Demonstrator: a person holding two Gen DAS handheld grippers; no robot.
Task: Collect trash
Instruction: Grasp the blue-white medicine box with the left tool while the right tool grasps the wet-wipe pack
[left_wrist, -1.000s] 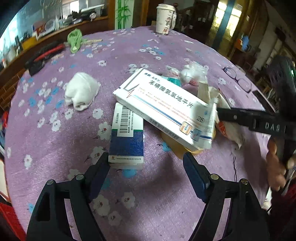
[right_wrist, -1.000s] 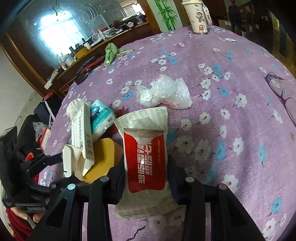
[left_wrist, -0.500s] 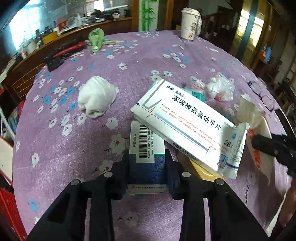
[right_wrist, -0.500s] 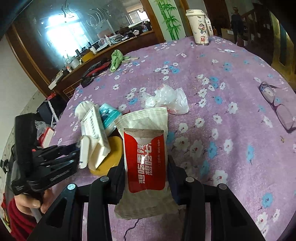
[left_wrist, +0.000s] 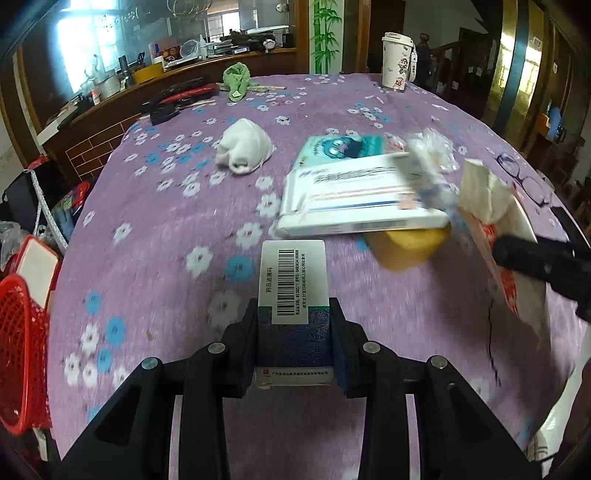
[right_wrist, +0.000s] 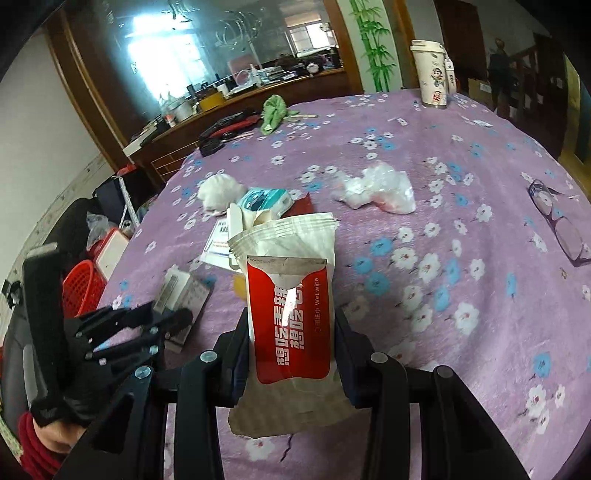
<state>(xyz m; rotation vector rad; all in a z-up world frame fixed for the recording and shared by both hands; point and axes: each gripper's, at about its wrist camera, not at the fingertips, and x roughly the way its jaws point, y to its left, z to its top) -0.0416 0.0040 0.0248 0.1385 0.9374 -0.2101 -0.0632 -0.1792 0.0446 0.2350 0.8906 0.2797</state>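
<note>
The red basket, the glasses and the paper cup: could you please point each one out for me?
red basket (left_wrist: 18, 354), left wrist view, on its mesh wall.
glasses (right_wrist: 565, 225), right wrist view, on the nearer lens.
paper cup (right_wrist: 432, 81), right wrist view, on its side.

Large carton (left_wrist: 354, 199) lying on tissue pack (left_wrist: 343, 146), crumpled tissue (left_wrist: 243, 153) to its left, cup (left_wrist: 397, 61) behind at table (left_wrist: 155, 258) edge

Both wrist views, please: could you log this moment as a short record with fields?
Left gripper: shut on blue medicine box
Right gripper: shut on wet wipe packet
Surface: purple floral tablecloth
Trash on table: white medicine box, tissue wad, crumpled plastic
Likely bin: red basket, off table's left edge
Not trash: glasses, cup
</note>
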